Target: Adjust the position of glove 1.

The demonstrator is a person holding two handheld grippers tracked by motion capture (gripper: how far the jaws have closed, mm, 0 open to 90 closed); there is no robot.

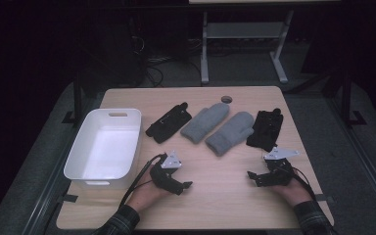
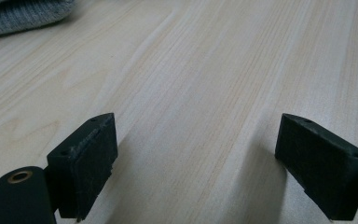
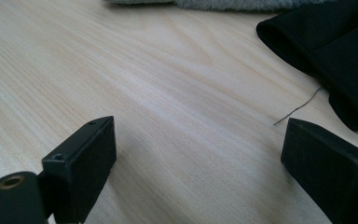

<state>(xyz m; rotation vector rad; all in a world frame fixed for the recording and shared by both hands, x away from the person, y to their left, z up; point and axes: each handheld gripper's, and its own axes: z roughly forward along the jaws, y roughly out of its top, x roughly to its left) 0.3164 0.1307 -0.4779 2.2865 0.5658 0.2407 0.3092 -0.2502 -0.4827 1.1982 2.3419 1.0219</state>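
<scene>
Two hand-held grippers rest low on the near part of the worktop (image 1: 215, 196), the left hand-held gripper (image 1: 185, 185) and the right hand-held gripper (image 1: 251, 177) each with jaws spread wide and nothing between them; both gripper views show only bare wood grain in the gap. Just beyond the right one lies a black glove (image 1: 266, 128), its cuff and a loose thread close to the right jaw in the right gripper view. Next along the row, towards the left, come a grey mitten (image 1: 230, 132) and a second grey mitten (image 1: 205, 122), touching or very nearly so, and then another black glove (image 1: 169, 122) beyond the left hand-held gripper. Off to the left stands a white bin (image 1: 78, 161), which looks empty (its floor is plain white as far as the high view shows). Judged from this, the sorting or packing of the gloves has not begun: all four lie flat on the worktop, none is gripped, and the bin holds nothing. What seems left is everything, namely picking each piece up and carrying it over.
</scene>
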